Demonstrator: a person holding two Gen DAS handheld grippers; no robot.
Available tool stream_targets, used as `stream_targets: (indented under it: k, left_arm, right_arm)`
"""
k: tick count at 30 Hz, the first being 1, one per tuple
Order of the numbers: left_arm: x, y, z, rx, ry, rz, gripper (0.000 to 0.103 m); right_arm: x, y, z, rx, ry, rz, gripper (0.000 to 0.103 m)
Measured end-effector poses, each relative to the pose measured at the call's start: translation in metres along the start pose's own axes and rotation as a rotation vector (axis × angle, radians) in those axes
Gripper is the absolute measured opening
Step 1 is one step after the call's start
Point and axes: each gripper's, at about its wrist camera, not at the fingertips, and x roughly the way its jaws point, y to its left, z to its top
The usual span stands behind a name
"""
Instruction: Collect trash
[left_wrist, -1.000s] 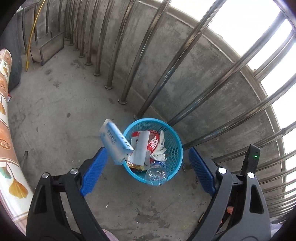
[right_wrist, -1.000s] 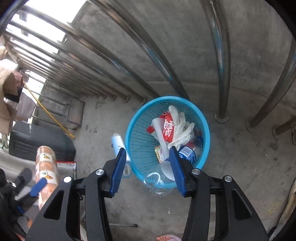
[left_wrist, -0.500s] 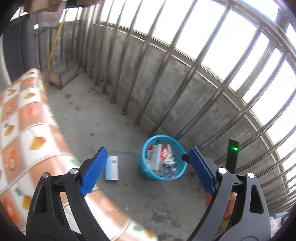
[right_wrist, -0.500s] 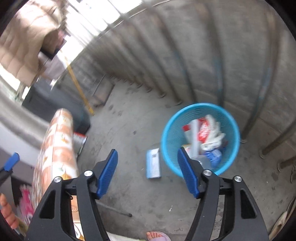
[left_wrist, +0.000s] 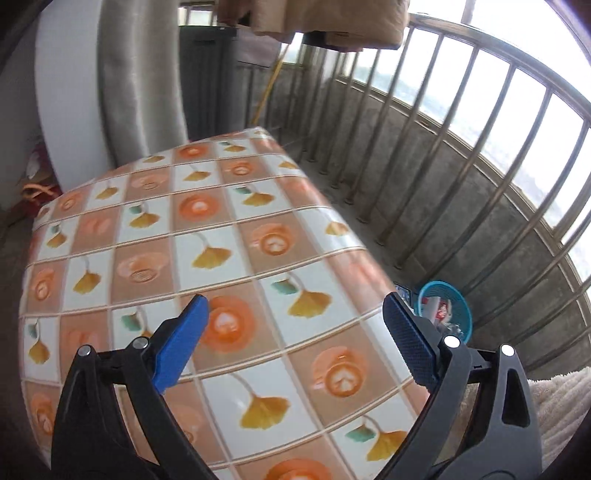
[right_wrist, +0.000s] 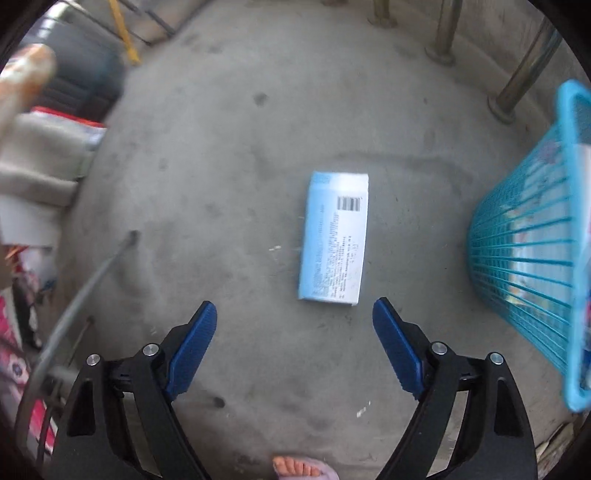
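Right gripper (right_wrist: 294, 334): jaws opening, already spread wide, nothing between the blue pads; it points almost straight down at the concrete floor (right_wrist: 229, 155).
Carton (right_wrist: 334, 238): a light blue and white box with a barcode and small print, lying flat on the floor just ahead of the right gripper's tips, nearer its right-hand pad; no pad touches it.
Basket (right_wrist: 524, 236): a bright blue plastic mesh bin standing on the floor to the right of the carton, apart from it; wrappers show through the mesh.
Foot (right_wrist: 301, 469): toes in a pale sandal at the bottom edge of the right wrist view, behind the gripper.
Railing (right_wrist: 524, 74): metal posts set into the floor beyond the carton and basket.
Left gripper (left_wrist: 295, 321): jaws opening, spread wide, empty; it hangs above a tabletop without touching it.
Tablecloth (left_wrist: 207, 236): a checked cover of orange cup squares and yellow leaf squares, filling most of the left wrist view.
Basket from the left: the blue bin (left_wrist: 452, 299) sits on the floor past the table's far right edge, against the low concrete wall under the balcony rails (left_wrist: 461, 155), with trash inside.
Carton from the left: only a small bluish corner (left_wrist: 403, 290) shows beside the bin, too small to read.
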Motion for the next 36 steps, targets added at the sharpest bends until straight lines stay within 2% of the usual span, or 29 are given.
stream_targets:
  k: [4, 7, 10, 15, 19, 21, 22, 24, 27, 30, 34, 36]
  left_arm:
    - [-0.011, 0.041, -0.02, -0.069, 0.005, 0.105, 0.093]
    - [-0.013, 0.064, -0.03, -0.129, 0.034, 0.138, 0.094]
    - [-0.011, 0.076, -0.036, -0.185, 0.049, 0.155, 0.094]
    - [-0.007, 0.08, -0.038, -0.222, 0.036, 0.133, 0.094]
    - [-0.003, 0.077, -0.036, -0.212, 0.029, 0.121, 0.094]
    - [-0.001, 0.076, -0.037, -0.198, 0.033, 0.118, 0.094]
    - [0.0, 0.075, -0.037, -0.193, 0.038, 0.117, 0.094]
    - [0.002, 0.074, -0.038, -0.187, 0.043, 0.115, 0.094]
    - [0.002, 0.072, -0.039, -0.172, 0.038, 0.104, 0.094]
    - [0.002, 0.07, -0.04, -0.157, 0.028, 0.088, 0.094]
    - [0.002, 0.069, -0.041, -0.145, 0.023, 0.05, 0.094]
    - [0.003, 0.067, -0.042, -0.135, 0.021, 0.027, 0.094]
  right_arm:
    - [0.062, -0.002, 0.018, 0.069, 0.06, -0.083, 0.085]
    - [0.09, -0.006, 0.026, 0.109, 0.076, -0.149, 0.086]
    - [0.11, -0.006, 0.028, 0.106, 0.106, -0.173, 0.086]
    - [0.126, -0.01, 0.027, 0.099, 0.113, -0.192, 0.086]
    - [0.128, -0.013, 0.027, 0.108, 0.111, -0.188, 0.087]
    - [0.123, -0.012, 0.028, 0.098, 0.103, -0.219, 0.079]
    - [0.119, -0.013, 0.027, 0.104, 0.091, -0.223, 0.07]
    - [0.115, -0.019, 0.025, 0.13, 0.095, -0.194, 0.069]
    - [0.091, -0.028, 0.017, 0.16, 0.043, -0.184, 0.069]
    - [0.03, -0.029, 0.001, 0.182, -0.058, -0.068, 0.068]
    - [-0.112, -0.017, -0.046, 0.096, -0.259, 0.111, 0.069]
    - [-0.17, -0.021, -0.064, 0.067, -0.35, 0.12, 0.069]
